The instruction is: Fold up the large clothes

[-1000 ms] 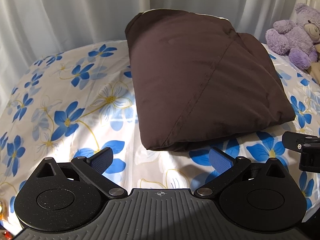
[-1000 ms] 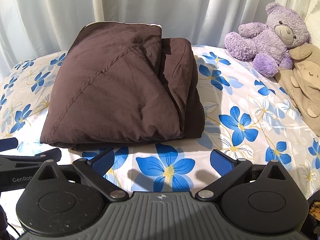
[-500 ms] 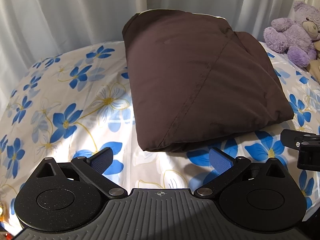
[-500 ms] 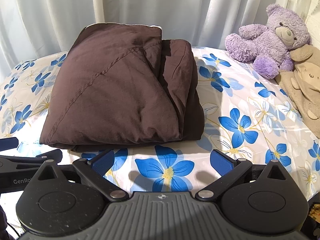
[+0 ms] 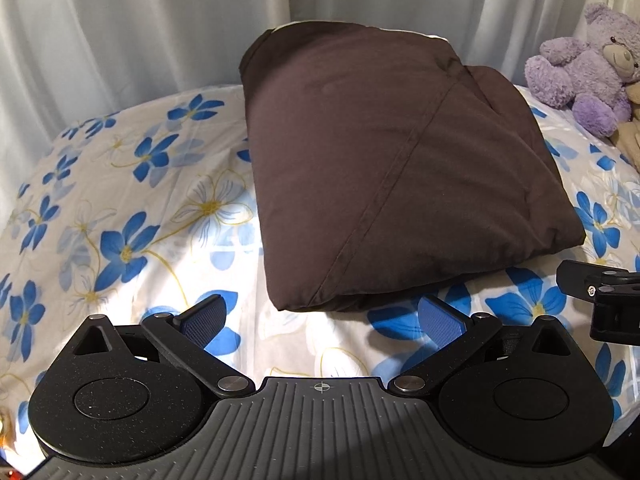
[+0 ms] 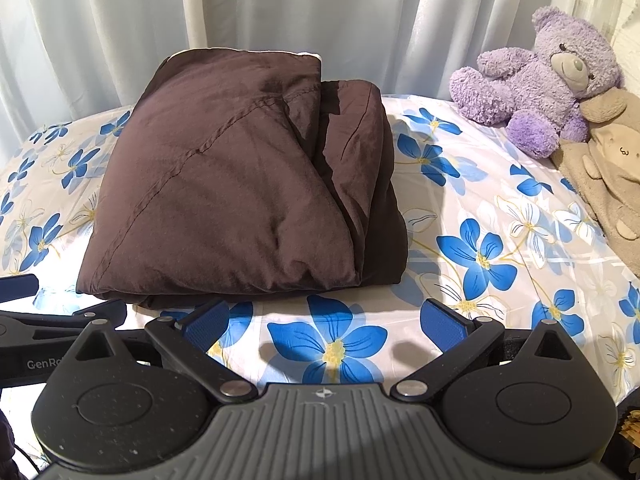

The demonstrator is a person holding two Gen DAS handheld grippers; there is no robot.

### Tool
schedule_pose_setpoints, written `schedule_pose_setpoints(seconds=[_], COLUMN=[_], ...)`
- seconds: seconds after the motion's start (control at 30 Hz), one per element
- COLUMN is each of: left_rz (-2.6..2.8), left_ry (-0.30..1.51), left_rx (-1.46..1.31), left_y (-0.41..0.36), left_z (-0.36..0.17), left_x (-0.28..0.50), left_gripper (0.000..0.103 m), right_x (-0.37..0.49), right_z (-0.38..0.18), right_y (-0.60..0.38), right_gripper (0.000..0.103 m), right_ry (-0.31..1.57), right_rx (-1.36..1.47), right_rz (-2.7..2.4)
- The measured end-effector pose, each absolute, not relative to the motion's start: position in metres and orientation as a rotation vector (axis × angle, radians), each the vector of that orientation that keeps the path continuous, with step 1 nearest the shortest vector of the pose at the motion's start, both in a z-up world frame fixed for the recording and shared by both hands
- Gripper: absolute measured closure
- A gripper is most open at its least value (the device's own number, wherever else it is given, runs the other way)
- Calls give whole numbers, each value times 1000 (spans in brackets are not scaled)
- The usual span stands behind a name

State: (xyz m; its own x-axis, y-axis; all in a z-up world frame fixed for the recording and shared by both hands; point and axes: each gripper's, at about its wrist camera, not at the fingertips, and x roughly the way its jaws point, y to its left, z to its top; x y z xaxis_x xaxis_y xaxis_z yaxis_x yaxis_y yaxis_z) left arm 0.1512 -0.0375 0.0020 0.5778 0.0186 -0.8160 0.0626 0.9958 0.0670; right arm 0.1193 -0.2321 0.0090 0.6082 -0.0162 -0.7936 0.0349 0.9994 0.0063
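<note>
Both spread grippers [image 5: 322, 316] [image 6: 324, 320] hover just short of folded brown garment [image 6: 240, 188].

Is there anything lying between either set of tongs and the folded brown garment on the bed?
Nothing visible. Only bare floral bedsheet separates the open right tongs and open left tongs from the brown garment. The purple teddy bear sits off to the right, clear of both.

Folded brown garment [image 6: 240, 196] on floral bedsheet [image 6: 480, 248]
</note>
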Motion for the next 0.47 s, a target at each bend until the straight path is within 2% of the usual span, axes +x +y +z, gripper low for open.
schedule_pose_setpoints(seconds=[0.47], left_rz=[-48], left_ry=[938], left_rx=[115], left_y=[-43], left_z=[2], left_x=[149], left_gripper=[0], right_x=[124], right_z=[7], right_y=[-236], right_gripper=[1], right_ry=[912], right_rx=[34], right_rz=[-35])
